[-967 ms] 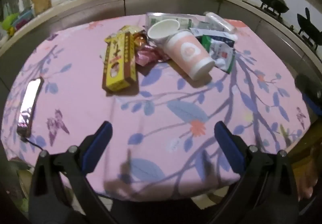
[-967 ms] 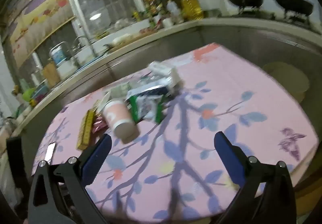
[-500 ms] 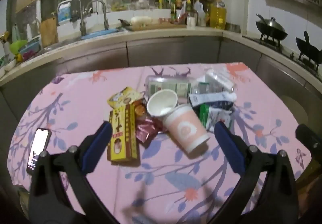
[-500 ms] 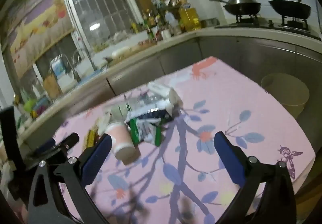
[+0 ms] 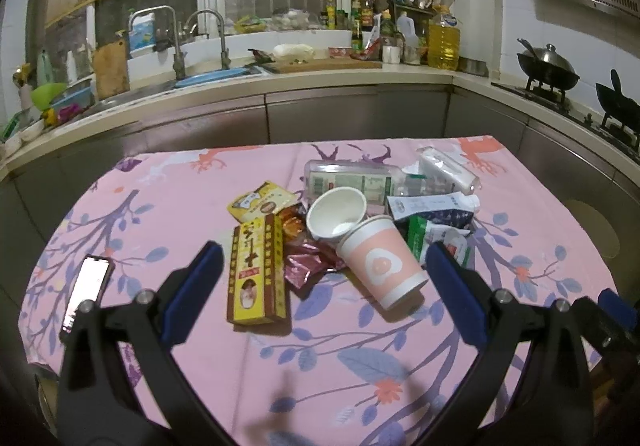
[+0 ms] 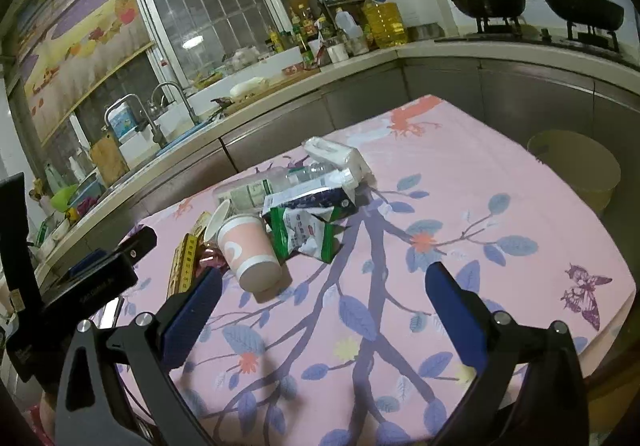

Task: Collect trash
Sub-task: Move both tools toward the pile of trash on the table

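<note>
Both tongs, left (image 5: 320, 282) and right (image 6: 320, 298), hang spread and empty over the tabletop (image 5: 168, 205). The pink cup (image 5: 380, 262) half covers the foil wrappers (image 5: 308, 262), whose labels are unreadable.

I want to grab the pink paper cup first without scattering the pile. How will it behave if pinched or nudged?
The pink paper cup lies on its side, so a nudge would probably roll it in a curve. It looks like thin, empty paper, likely light and easily crushed by a hard pinch. Its rim touches the white cup, which may shift with it.
</note>
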Demonstrator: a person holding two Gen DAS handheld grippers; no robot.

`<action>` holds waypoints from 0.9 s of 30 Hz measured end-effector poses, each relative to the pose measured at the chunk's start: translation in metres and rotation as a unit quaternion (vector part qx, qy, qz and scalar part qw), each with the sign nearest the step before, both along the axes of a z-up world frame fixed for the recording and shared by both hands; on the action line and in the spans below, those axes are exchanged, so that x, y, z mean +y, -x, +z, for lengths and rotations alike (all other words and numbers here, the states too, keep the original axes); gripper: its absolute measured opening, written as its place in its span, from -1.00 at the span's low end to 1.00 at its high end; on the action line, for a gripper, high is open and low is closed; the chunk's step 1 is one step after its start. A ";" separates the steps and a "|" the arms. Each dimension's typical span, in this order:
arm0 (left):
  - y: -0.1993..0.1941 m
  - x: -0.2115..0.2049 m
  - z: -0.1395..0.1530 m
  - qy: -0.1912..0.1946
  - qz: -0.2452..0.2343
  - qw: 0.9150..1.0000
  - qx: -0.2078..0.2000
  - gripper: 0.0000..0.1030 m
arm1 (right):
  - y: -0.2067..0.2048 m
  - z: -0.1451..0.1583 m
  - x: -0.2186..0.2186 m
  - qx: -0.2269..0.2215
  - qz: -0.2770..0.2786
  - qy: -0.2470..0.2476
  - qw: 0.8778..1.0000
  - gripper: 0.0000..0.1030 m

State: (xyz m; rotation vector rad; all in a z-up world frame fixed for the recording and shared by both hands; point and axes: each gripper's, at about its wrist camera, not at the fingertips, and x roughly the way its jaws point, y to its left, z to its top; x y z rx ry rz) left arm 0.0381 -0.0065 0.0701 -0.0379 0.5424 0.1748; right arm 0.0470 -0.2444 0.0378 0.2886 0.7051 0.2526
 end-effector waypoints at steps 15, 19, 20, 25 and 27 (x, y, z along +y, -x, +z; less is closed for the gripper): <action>-0.006 0.012 -0.013 0.004 0.013 1.000 0.027 0.89 | 0.006 -0.008 0.006 0.011 0.037 -0.028 0.999 0.90; -0.008 0.020 -0.020 0.016 0.025 0.999 0.037 0.89 | 0.007 -0.008 0.008 0.013 0.049 -0.035 0.998 0.90; -0.009 0.022 -0.021 0.021 0.027 0.999 0.040 0.89 | 0.006 -0.010 0.008 0.016 0.055 -0.041 0.998 0.90; -0.012 0.029 -0.029 0.019 0.037 0.998 0.054 0.89 | 0.005 -0.012 0.010 0.025 0.059 -0.044 0.997 0.90; -0.013 0.029 -0.031 0.011 0.039 0.998 0.056 0.89 | 0.004 -0.013 0.012 0.029 0.062 -0.043 0.997 0.90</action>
